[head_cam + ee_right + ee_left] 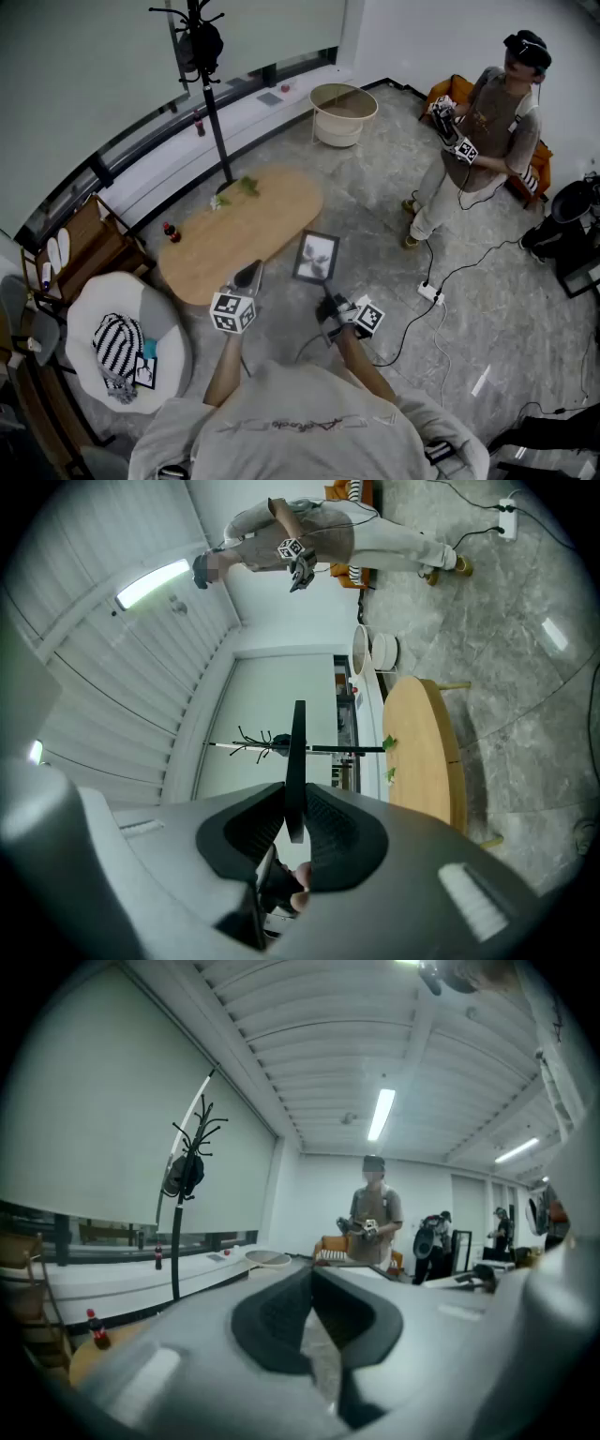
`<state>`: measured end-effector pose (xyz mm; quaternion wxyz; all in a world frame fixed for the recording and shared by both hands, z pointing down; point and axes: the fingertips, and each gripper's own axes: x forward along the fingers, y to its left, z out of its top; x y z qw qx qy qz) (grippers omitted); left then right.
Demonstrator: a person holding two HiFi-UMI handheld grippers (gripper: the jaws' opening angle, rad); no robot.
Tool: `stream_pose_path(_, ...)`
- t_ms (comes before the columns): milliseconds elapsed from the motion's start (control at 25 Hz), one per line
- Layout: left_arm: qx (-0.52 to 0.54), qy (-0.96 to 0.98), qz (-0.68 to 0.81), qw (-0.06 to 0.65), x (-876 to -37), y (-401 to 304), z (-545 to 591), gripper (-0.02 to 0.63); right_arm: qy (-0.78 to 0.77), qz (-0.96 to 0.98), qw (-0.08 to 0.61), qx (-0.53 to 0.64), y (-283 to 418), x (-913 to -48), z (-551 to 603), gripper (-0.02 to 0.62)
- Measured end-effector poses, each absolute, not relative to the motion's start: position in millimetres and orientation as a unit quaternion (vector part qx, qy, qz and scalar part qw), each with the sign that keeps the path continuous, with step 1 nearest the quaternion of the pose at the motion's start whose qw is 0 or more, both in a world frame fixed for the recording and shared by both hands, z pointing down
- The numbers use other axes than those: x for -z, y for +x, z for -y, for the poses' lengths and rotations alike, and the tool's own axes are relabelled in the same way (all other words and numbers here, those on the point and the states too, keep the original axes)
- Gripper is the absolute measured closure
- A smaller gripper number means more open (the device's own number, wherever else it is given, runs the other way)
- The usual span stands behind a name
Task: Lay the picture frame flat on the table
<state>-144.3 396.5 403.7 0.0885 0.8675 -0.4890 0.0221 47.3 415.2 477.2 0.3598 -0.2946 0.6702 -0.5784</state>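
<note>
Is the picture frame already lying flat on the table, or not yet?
Not yet. The right gripper clamps the picture frame by its edge, not resting on the table.

A grey marbled floor spread beneath an oval wooden table. A black coat stand stood by a long white window ledge, a white armchair sat near the table's end, and strip lights glowed on the ribbed ceiling.

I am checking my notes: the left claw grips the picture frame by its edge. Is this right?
Not quite: it is the right claw that grips the picture frame by its edge, as the right gripper view shows. The left claw holds nothing.
</note>
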Motion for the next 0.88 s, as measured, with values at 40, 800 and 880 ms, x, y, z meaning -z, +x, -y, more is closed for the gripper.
stream_pose_path(40,-0.022,0.867,0.490,0.088,-404,-144,-395,0.606,-0.294,-0.670,0.360,0.579,48,-475,-414,0.522)
stream_pose_path(800,-0.030,0.867,0.489,0.089,-410,-106,-401,0.606,-0.282,-0.672,0.353,0.587,75,-477,-419,0.522)
stream_pose_path(880,-0.031,0.867,0.489,0.088,-410,-100,-400,0.606,-0.281,-0.675,0.348,0.586,82,-478,-418,0.522)
